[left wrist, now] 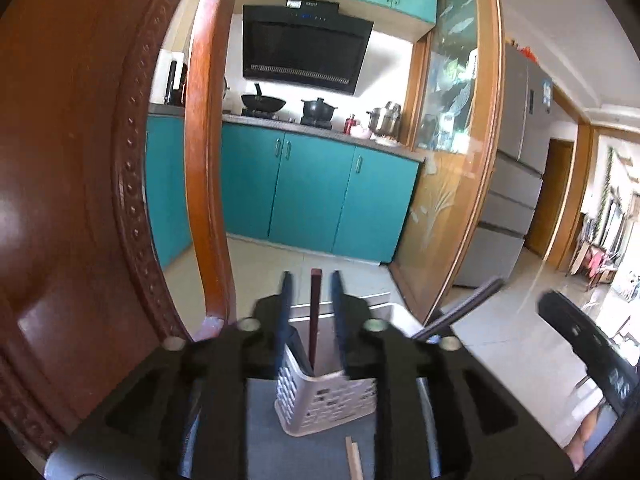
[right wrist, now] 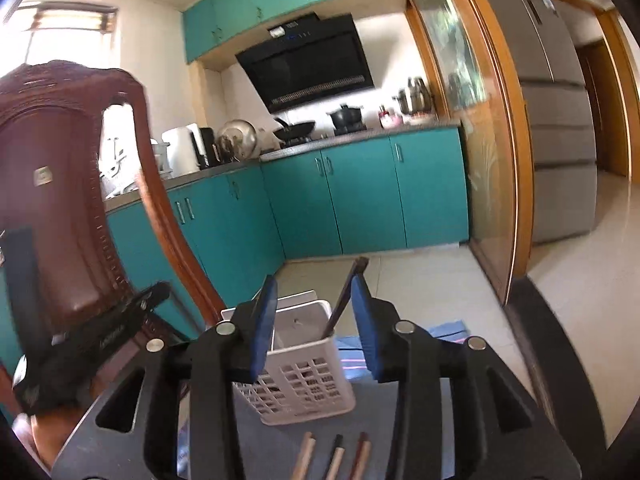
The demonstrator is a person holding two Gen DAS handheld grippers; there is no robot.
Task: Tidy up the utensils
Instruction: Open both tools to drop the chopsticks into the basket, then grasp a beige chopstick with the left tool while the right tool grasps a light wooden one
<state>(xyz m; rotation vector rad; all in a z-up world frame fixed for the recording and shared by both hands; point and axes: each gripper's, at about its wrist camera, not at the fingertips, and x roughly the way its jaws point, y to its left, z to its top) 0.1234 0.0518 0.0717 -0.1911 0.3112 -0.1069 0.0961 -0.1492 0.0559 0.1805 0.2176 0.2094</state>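
Chopsticks: one dark chopstick (right wrist: 344,300) is standing in the white basket (right wrist: 304,380), three (right wrist: 336,460) are lying loose on the desk (right wrist: 408,412). Left tongs (left wrist: 310,280) and right tongs (right wrist: 316,292) are both hanging wide, gripping nothing; sorting is looking barely started.

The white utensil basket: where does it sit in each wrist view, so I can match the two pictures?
Left wrist: the white utensil basket is at bottom centre, between the left gripper's fingers, a dark chopstick standing in it.
Right wrist: it sits at bottom centre, between the right gripper's fingers, the chopstick leaning right.
Shared landmark: the black range hood.
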